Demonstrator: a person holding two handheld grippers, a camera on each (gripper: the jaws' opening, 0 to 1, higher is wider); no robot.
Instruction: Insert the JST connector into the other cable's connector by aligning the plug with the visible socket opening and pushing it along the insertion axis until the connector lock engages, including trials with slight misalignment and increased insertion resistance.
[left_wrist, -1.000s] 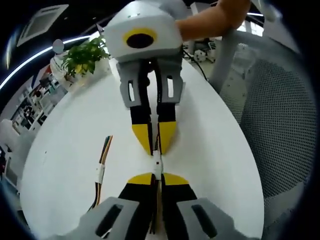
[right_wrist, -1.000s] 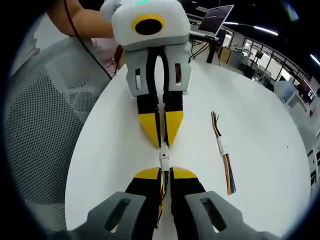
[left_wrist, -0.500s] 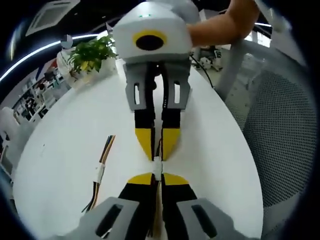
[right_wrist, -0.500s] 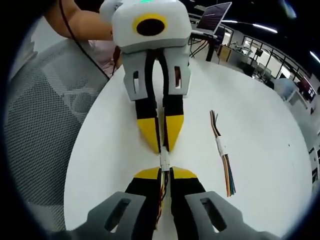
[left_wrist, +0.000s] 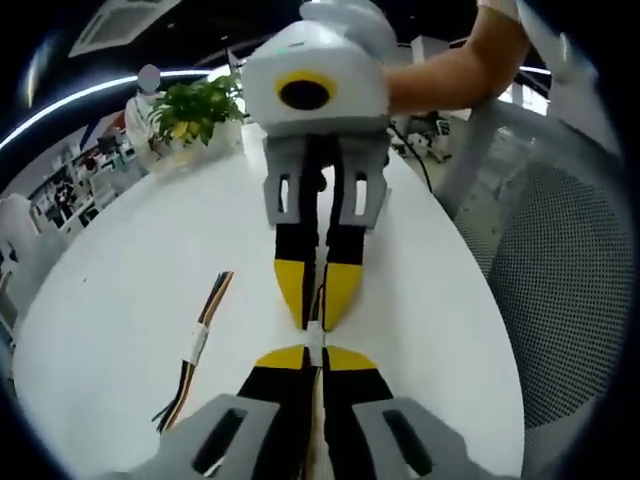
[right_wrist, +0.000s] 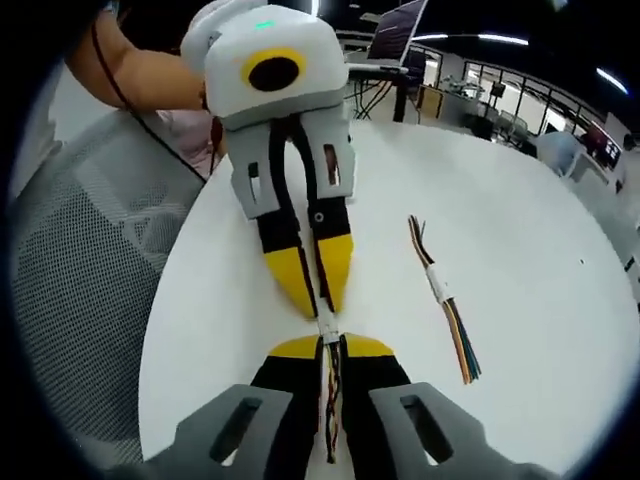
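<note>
Two small white JST connectors (left_wrist: 314, 337) meet end to end above the white round table (left_wrist: 110, 270), their coloured wires running back between the jaws. My left gripper (left_wrist: 315, 354) rises from the bottom of the left gripper view, shut on one cable just behind its connector. My right gripper (left_wrist: 316, 320) comes down from the top, shut on the other cable. In the right gripper view the same joint (right_wrist: 326, 327) sits between my right gripper (right_wrist: 330, 344) and my left gripper (right_wrist: 321, 308). The yellow fingertips almost touch. Whether the lock has caught is too small to tell.
A spare bundle of coloured wires with a white sleeve (left_wrist: 197, 345) (right_wrist: 440, 295) lies on the table beside the grippers. A potted plant (left_wrist: 190, 110) stands at the far edge. A mesh chair (left_wrist: 560, 280) is close by, with a person's arm (left_wrist: 450, 70) above it. A laptop (right_wrist: 395, 20) sits beyond.
The two grippers' tips have closed in on each other and less of the white connectors shows between them. Both views have shifted a little with the hands.
</note>
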